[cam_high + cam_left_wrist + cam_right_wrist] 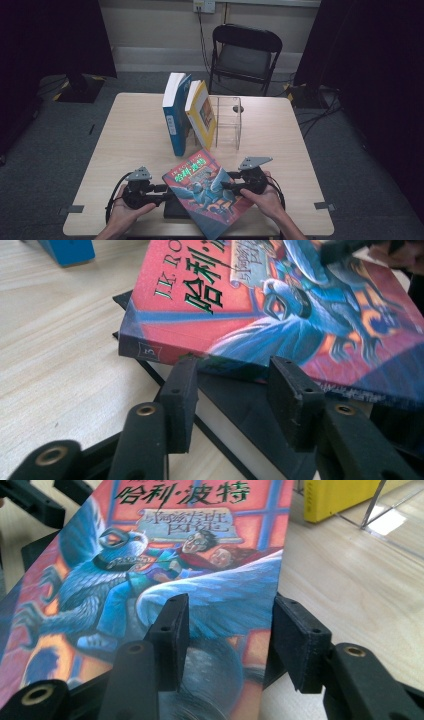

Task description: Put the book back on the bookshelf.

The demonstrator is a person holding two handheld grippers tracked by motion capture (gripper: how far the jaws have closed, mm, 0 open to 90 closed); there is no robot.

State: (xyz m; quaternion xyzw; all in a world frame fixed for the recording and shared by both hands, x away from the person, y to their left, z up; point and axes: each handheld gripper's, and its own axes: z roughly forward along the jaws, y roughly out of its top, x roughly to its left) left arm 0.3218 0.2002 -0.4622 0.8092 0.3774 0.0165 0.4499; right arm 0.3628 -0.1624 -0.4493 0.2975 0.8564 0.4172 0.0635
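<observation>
Your left gripper (161, 189) and right gripper (226, 185) flank the red illustrated book (209, 192) at the table's (130, 135) near edge, where it lies askew on a black book (235, 415). Both sets of jaws stand parted: the left's at the spine edge, the right's straddling the opposite cover edge, gripping nothing. Behind, a blue book (175, 112) and yellow book (202, 112) lean beside a clear stand (229, 122).

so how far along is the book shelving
Two books, the blue book and yellow book, already stand by the clear acrylic rack. The red illustrated book sits between the open left gripper and right gripper, ungripped. A black book underneath remains.
</observation>
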